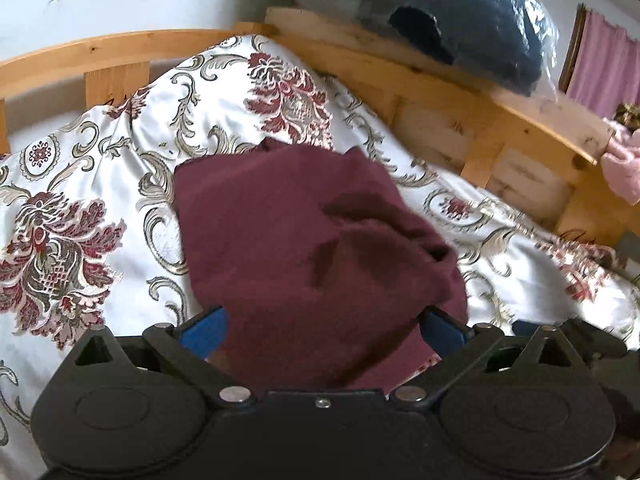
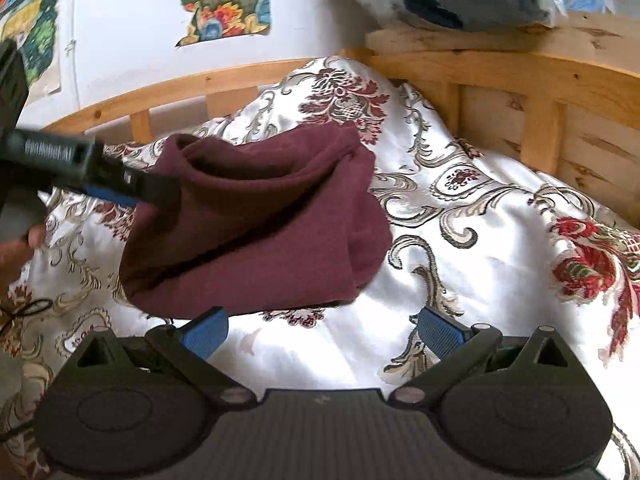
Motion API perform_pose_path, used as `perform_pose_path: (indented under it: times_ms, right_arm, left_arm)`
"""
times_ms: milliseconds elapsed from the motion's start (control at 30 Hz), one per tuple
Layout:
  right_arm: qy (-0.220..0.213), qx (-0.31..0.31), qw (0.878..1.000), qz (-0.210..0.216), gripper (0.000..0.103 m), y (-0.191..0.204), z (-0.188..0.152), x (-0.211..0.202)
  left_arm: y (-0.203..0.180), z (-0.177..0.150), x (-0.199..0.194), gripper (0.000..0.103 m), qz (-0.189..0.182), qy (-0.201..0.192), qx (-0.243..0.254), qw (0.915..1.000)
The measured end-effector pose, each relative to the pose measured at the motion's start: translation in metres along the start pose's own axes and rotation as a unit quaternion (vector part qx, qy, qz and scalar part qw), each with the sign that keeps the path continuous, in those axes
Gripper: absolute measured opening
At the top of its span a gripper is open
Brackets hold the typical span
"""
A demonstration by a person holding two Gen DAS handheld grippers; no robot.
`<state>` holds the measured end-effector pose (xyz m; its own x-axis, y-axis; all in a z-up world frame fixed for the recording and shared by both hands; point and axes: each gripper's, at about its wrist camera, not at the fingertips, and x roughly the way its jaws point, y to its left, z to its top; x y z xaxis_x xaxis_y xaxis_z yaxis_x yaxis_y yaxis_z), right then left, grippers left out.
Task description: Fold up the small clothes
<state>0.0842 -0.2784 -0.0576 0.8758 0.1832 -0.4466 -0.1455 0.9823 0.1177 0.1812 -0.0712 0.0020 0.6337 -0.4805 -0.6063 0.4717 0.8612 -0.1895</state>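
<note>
Your folded maroon knitted garment (image 2: 256,220) lies on the white satin bedspread with red and grey floral scrolls (image 2: 480,240), toward the far corner of the bed where the two pale wooden rails (image 2: 520,80) meet. It sits in a loose, thick bundle, with an upper layer lapped over a lower one and a dark crease running between them.

Your left gripper (image 1: 322,326) has its blue-padded jaws spread as wide as they go. The maroon cloth lies between them and runs down under the tool, but the pads are not pressing on it. In the right wrist view the same tool reaches in from the left edge, its tip right at the garment's near left corner.

Your right gripper (image 2: 322,330) is also released, jaws wide apart, with only bare bedspread between them; the garment's near edge lies just beyond its fingertips.

A dark blue bundle in clear plastic (image 1: 460,20) rests on the far rail's top board. Colourful paper pictures (image 2: 220,0) hang on the white wall behind.
</note>
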Motion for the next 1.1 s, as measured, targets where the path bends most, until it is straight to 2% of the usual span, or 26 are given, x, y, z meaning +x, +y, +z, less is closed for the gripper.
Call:
perform_pose_path:
  times_ms: [67, 267, 433, 500, 567, 700, 833, 933, 1100]
  right_arm:
    - [-0.009, 0.011, 1.0, 0.002, 0.103, -0.003, 0.005, -0.004]
    - [-0.075, 0.058, 0.995, -0.011, 0.103, -0.019, 0.035, -0.016]
    - [-0.091, 0.122, 0.988, 0.017, 0.102, -0.036, 0.063, -0.002]
    - [-0.083, 0.143, 0.985, 0.044, 0.099, -0.04, 0.072, 0.008]
    - [-0.069, 0.158, 0.981, 0.089, 0.098, -0.042, 0.081, 0.019]
    - [-0.03, 0.178, 0.972, 0.152, 0.096, -0.039, 0.097, 0.041]
    - [-0.004, 0.192, 0.967, 0.169, 0.093, -0.038, 0.106, 0.059]
    - [0.009, 0.183, 0.97, 0.161, 0.092, -0.035, 0.108, 0.071]
    - [0.031, 0.173, 0.973, 0.148, 0.089, -0.034, 0.113, 0.09]
  left_arm:
    - [-0.001, -0.003, 0.0, 0.102, 0.002, 0.0, 0.007, 1.0]
    - [-0.001, -0.006, 0.005, 0.102, 0.017, 0.017, 0.025, 0.9994]
    - [0.001, -0.008, 0.009, 0.102, 0.019, 0.026, 0.022, 0.9992]
    - [0.0, -0.009, 0.01, 0.102, 0.022, 0.028, 0.028, 0.999]
    - [-0.002, -0.011, 0.012, 0.102, 0.024, 0.028, 0.037, 0.9986]
    - [-0.011, -0.017, 0.011, 0.102, 0.023, 0.017, 0.079, 0.9965]
    - [-0.022, -0.02, 0.005, 0.102, 0.014, -0.015, 0.112, 0.9935]
    - [-0.027, -0.022, -0.001, 0.102, -0.006, -0.04, 0.123, 0.9916]
    - [-0.029, -0.025, -0.001, 0.102, -0.041, -0.044, 0.117, 0.9913]
